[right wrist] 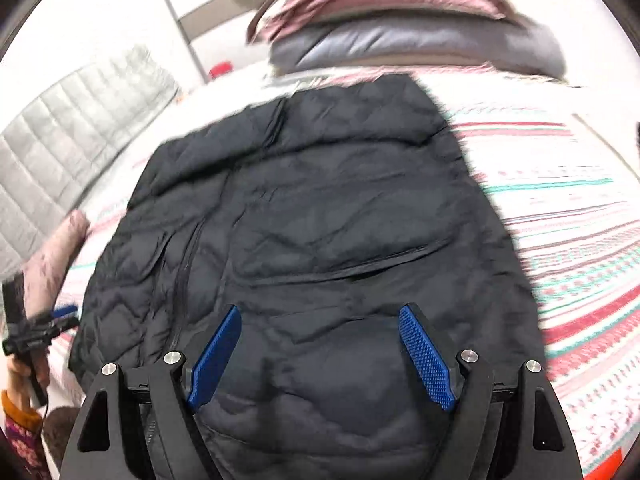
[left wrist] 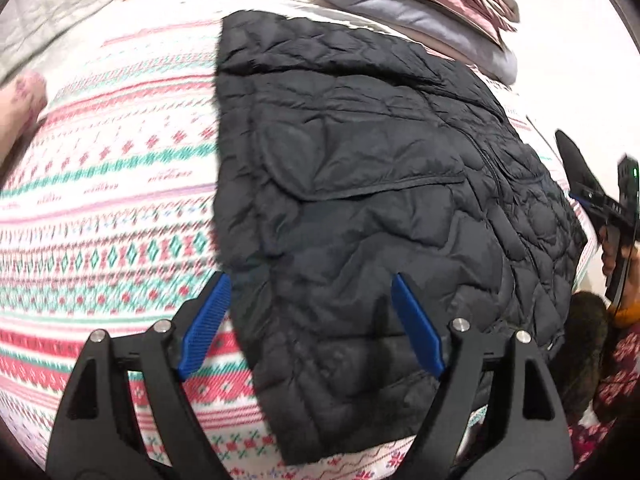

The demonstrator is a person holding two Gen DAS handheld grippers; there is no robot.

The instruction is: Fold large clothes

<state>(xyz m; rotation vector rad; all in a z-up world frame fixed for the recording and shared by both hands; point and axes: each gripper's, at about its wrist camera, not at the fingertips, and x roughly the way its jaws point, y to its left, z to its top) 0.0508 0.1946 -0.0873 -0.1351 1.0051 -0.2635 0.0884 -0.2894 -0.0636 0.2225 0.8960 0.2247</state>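
Note:
A black quilted puffer jacket (left wrist: pixel 380 184) lies partly folded on a bed with a red, green and white patterned cover (left wrist: pixel 100 208). It also shows in the right wrist view (right wrist: pixel 320 220). My left gripper (left wrist: pixel 310 284) is open and empty, hovering over the jacket's near left edge. My right gripper (right wrist: pixel 320 316) is open and empty, above the jacket's near end. The right gripper also shows at the right edge of the left wrist view (left wrist: pixel 588 188), and the left gripper at the left edge of the right wrist view (right wrist: pixel 40 332).
A stack of folded pink and grey clothes (left wrist: pixel 420 4) sits at the far end of the bed, also in the right wrist view (right wrist: pixel 400 24). A grey quilted headboard (right wrist: pixel 68 128) runs along one side. A pink pillow (right wrist: pixel 56 256) lies beside the jacket.

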